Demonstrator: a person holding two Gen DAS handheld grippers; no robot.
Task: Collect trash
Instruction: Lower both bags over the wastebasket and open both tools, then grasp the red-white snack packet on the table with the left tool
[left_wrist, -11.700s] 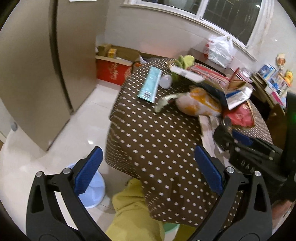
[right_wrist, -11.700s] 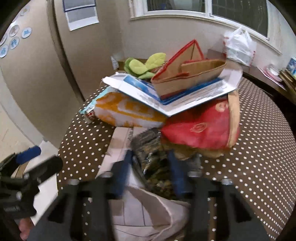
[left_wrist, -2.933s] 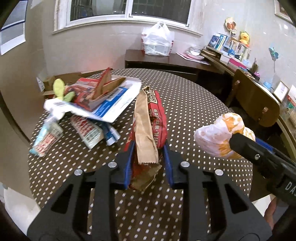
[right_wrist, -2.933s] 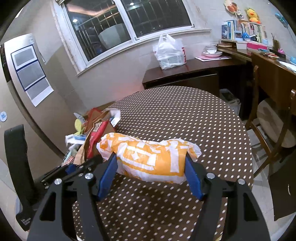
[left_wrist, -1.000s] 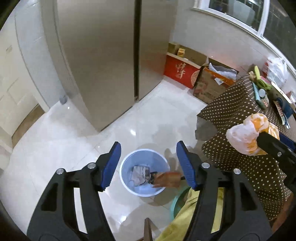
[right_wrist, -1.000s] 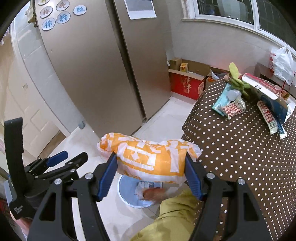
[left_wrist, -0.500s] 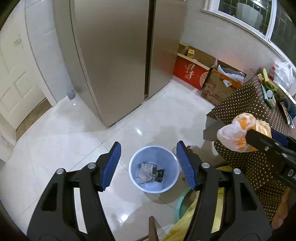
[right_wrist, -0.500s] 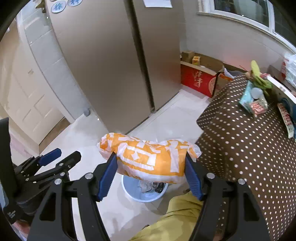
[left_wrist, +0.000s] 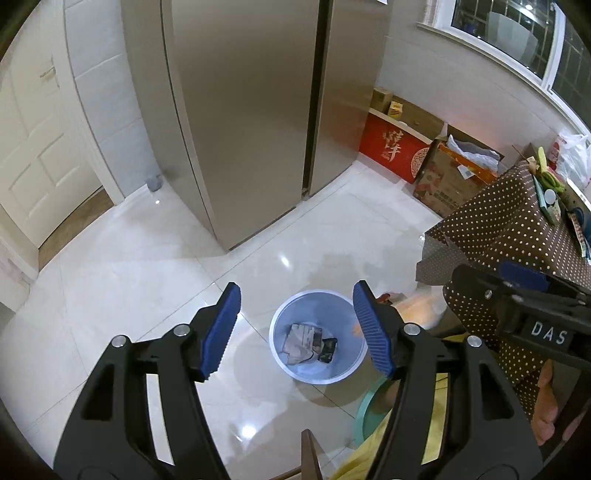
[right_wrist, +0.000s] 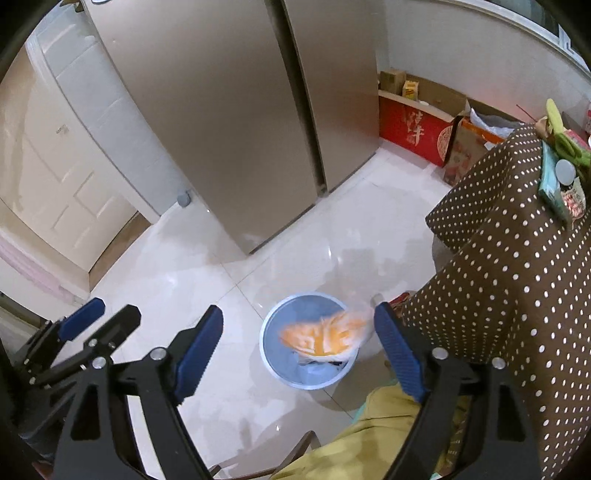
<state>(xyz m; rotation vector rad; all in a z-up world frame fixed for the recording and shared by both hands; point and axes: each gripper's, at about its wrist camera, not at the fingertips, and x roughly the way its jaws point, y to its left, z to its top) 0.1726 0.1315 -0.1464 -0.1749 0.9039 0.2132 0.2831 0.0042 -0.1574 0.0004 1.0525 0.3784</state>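
Half a second ago the orange-and-white bag (right_wrist: 325, 338) sat pinched between the blue pads of the right gripper (right_wrist: 297, 345); now it has left them and shows as a motion-blurred streak of orange print and crinkled clear plastic over the mouth of the pale blue bin (right_wrist: 271, 363) on the white floor tiles. Its jaws are opening, spread wide, with the bag below and between them but touching neither pad. In the left wrist view only a faint orange smear shows at the bin's (left_wrist: 280, 363) right rim, above crumpled paper and a dark wrapper lying inside. The left gripper (left_wrist: 295, 326) hangs over the bin with its jaws spread and nothing between them. Beside the bin hangs the brown dotted cloth (right_wrist: 509, 258) of the worktop.
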